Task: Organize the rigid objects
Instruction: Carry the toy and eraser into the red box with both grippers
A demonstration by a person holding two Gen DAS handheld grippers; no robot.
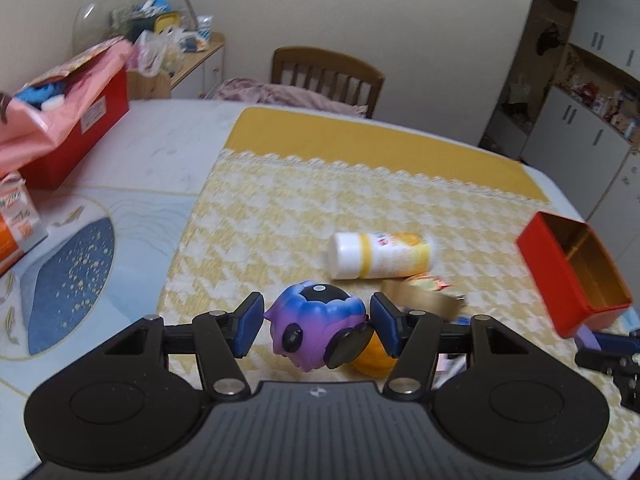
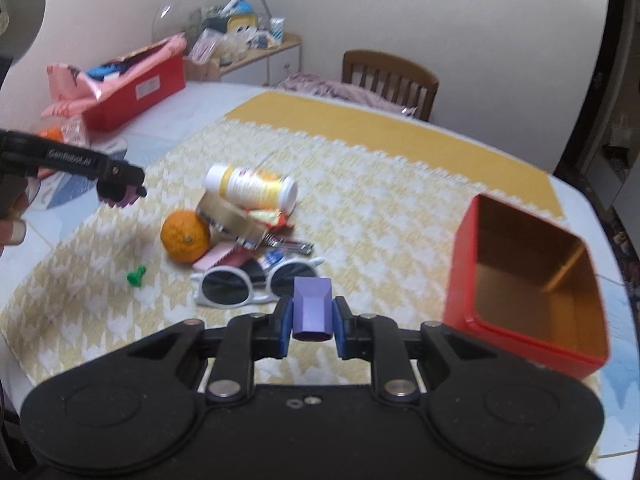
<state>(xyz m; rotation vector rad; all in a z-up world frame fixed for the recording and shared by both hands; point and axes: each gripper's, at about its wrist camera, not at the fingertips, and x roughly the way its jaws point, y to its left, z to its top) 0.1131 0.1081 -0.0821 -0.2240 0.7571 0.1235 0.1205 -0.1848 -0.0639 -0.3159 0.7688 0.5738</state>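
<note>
Purple-and-blue, the toy figure [image 1: 318,326] sits between your left gripper [image 1: 316,326]'s blue pads at a middling spread, both pads pressed to its sides. Beyond it in the left wrist view lie the white-capped bottle [image 1: 380,255] on its side and wide bare yellow cloth [image 1: 260,216] up to the lace border. The red tin [image 1: 576,272] stands open near the table's right edge; its gold inside looks empty.

From the right wrist view, your right gripper [image 2: 312,326] is pinched narrow on a small purple block [image 2: 312,308]. The tin [image 2: 528,280] is just to the right, nothing visible inside it. To the left, an orange [image 2: 185,237], sunglasses [image 2: 248,284] and a green peg [image 2: 137,276] crowd the cloth's middle.
</note>
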